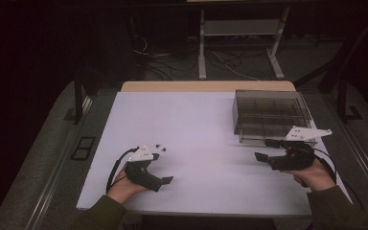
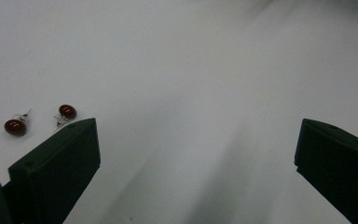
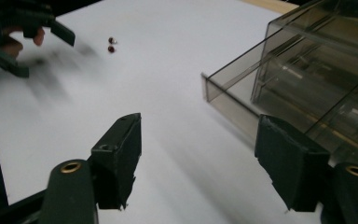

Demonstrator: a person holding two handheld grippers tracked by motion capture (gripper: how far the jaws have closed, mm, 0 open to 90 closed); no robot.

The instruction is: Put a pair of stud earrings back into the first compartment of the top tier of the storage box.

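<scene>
Two glossy round dark-red stud earrings lie on the matte white tabletop beside the left hand-held gripper — jaws wide apart, empty. The right hand-held gripper gapes empty beside a smoky translucent plastic compartment box — its contents unclear.

Both hand-held grippers agape

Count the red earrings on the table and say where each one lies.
2. One earring lies left of the left gripper's open jaws; the other earring lies beside it, nearer the left jaw. Both rest on the white table.
</scene>
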